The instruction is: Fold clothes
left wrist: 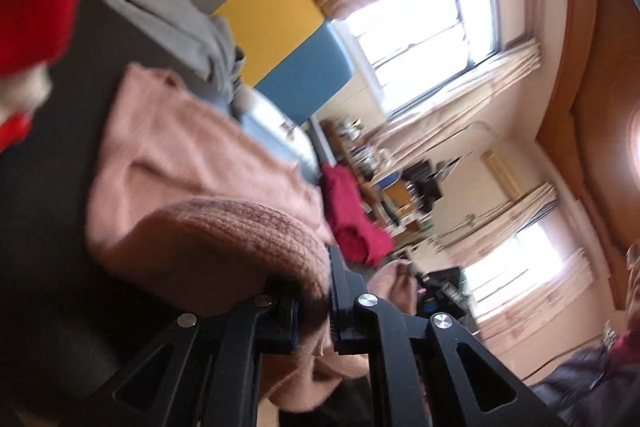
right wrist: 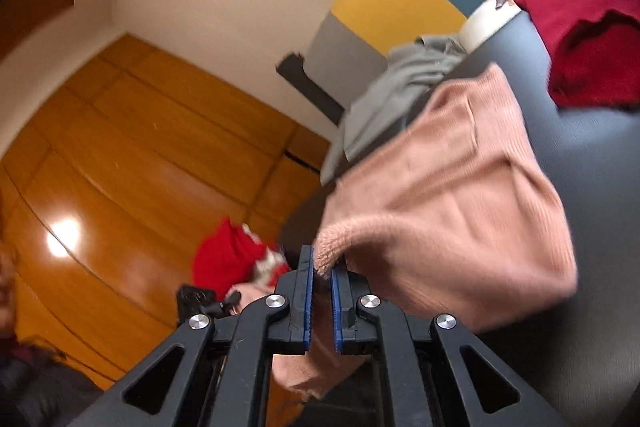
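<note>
I have the left gripper (left wrist: 312,311) clamped on the pink sweater (left wrist: 192,187), right gripper (right wrist: 320,301) clamped on its ribbed edge; sweater hangs over dark bed (right wrist: 592,187), grey garment (right wrist: 392,95) at 12 o'clock

The pink ribbed knit sweater (right wrist: 448,195) lies on the dark bed (right wrist: 592,163). Behind it lies a grey crumpled garment (right wrist: 396,95). A dark red knit garment (right wrist: 580,23) lies on the bed to the sweater's right in the right wrist view.
</note>
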The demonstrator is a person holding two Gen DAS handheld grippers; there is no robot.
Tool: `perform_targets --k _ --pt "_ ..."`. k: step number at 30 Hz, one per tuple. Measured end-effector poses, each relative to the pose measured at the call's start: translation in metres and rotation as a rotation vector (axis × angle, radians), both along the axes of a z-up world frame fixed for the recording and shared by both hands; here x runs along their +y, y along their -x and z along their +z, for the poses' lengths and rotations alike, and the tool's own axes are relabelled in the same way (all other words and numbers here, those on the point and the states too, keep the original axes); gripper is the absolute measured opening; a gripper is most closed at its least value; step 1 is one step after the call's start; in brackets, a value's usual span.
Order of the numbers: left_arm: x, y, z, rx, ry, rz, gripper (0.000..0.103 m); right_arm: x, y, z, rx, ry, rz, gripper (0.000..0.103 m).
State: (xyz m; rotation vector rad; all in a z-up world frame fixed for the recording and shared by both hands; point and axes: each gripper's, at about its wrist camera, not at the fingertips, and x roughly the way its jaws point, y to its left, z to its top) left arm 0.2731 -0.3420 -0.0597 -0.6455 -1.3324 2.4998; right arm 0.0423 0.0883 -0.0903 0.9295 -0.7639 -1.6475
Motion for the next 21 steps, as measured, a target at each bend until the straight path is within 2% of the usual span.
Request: perform_targets --k 2,5,8,10,13,16,18,19,21 --pt "-0.011 0.022 0.004 0.029 -0.026 0.005 0.009 -0.011 0.019 0.001 -0.016 0.020 -0.018 0.008" --pt "-0.026 0.055 0.010 0.021 -0.002 0.038 0.009 -0.022 0.048 0.003 -0.017 0.025 -0.048 0.008" --pt "-0.048 0.086 0.009 -0.028 0.019 0.117 0.009 -0.031 0.082 0.005 -0.021 0.021 -0.089 0.008" --pt "-0.069 0.111 -0.006 -0.091 0.006 0.196 0.009 -0.042 0.114 -0.002 -0.041 -0.009 -0.131 0.008" --pt "-0.102 0.146 -0.045 -0.259 -0.007 0.312 0.009 -0.057 0.158 -0.023 -0.111 -0.082 -0.174 0.008" --pt "-0.118 0.163 -0.091 -0.424 -0.041 0.354 0.006 -0.070 0.187 -0.055 -0.190 -0.186 -0.197 0.008" --pt "-0.118 0.160 -0.108 -0.412 -0.055 0.345 0.006 -0.074 0.198 -0.078 -0.242 -0.248 -0.202 0.008" --pt "-0.115 0.155 -0.106 -0.414 -0.035 0.342 0.006 -0.074 0.199 -0.086 -0.252 -0.267 -0.195 0.005" --pt "-0.107 0.146 -0.103 -0.419 0.004 0.336 0.005 -0.069 0.194 -0.092 -0.240 -0.258 -0.189 0.005"
